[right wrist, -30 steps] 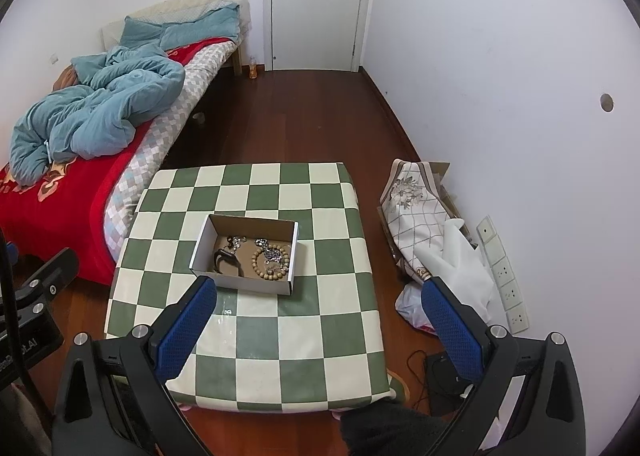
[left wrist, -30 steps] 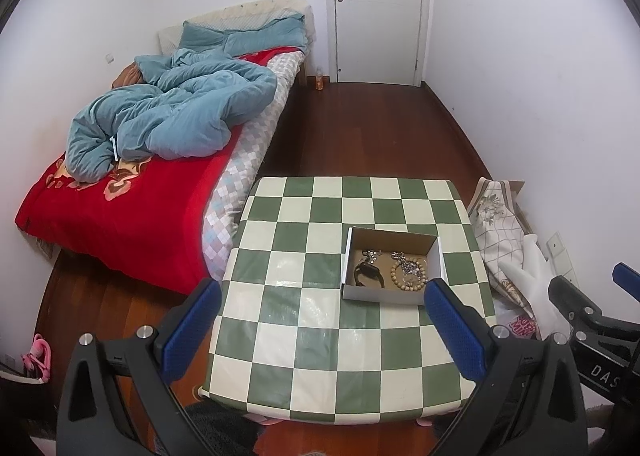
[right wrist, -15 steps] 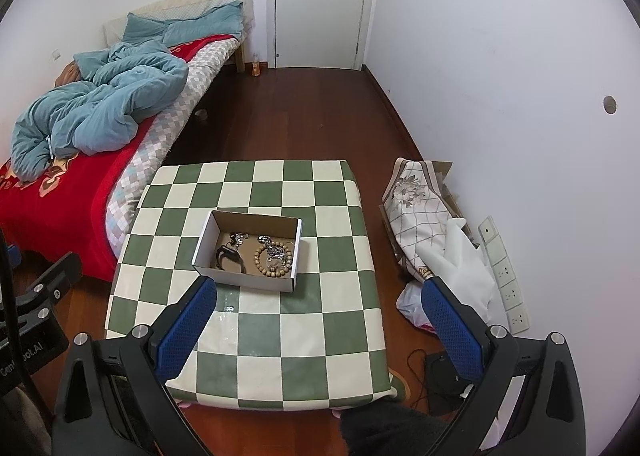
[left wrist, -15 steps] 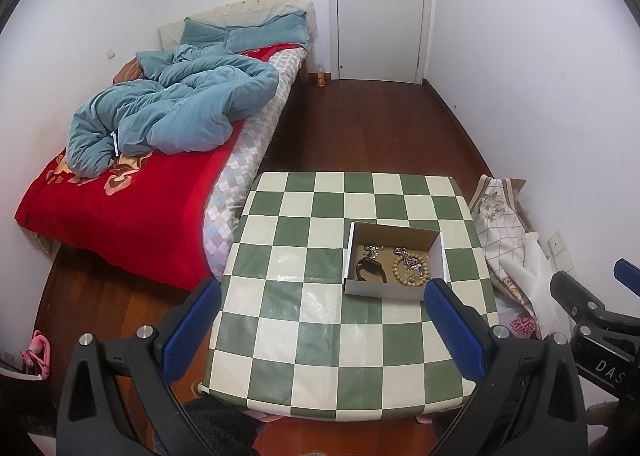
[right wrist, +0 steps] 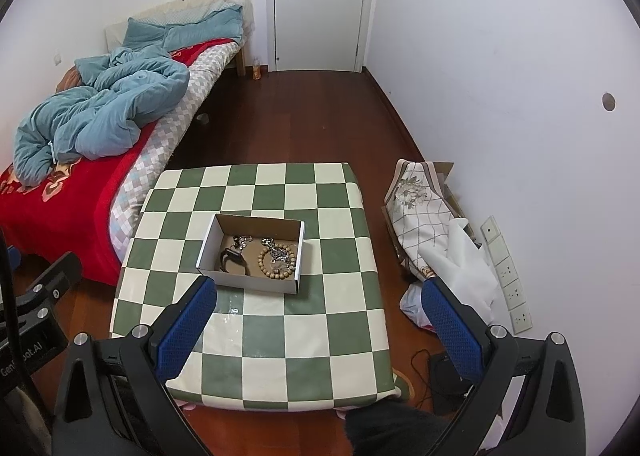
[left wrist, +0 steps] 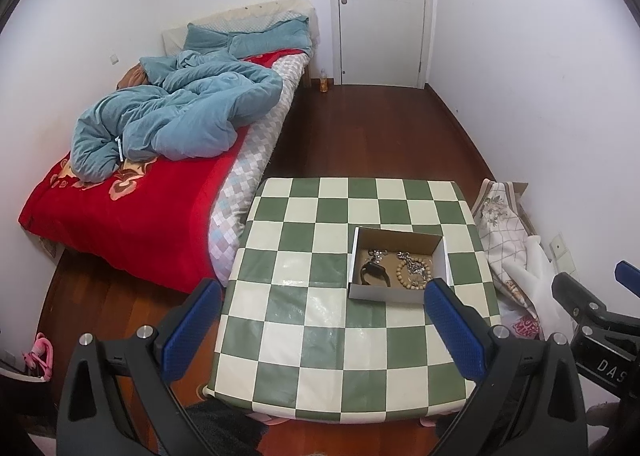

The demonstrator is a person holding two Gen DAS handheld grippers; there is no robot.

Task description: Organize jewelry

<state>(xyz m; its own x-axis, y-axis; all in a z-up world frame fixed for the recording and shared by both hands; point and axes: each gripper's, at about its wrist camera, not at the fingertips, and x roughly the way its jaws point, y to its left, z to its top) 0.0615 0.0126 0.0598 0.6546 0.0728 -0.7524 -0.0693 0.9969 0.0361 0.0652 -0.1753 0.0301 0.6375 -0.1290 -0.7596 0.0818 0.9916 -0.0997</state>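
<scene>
Both wrist views have pulled back and up a bit vs 1 s ago: table and box sit slightly smaller and further off in frame, box contents unchanged. Left gripper (left wrist: 320,304) hovers above the near-left part of the checkered table (left wrist: 304,340), jaws spread wide, nothing between them. Right gripper (right wrist: 320,302) same story: wide apart, empty, hanging over the table's near-right side, with its right finger out past the table edge over the floor. Cardboard box (right wrist: 244,280) sits open-topped right of table centre in the left wrist view, flat on the cloth. Inside: black bracelet (right wrist: 233,258) on the left, wooden bead bracelet (right wrist: 279,262) on the right, silver chain (right wrist: 280,252) lying across the beads, a 2nd small silver piece (right wrist: 242,242) near the back-left; detail too small to say more. Neither gripper touches box or jewelry. Bed with red cover (left wrist: 120,212) and blue duvet (left wrist: 172,120) stands left of the table, white door (left wrist: 382,8) at the far wall, bags (right wrist: 428,224) on the floor to the right.
</scene>
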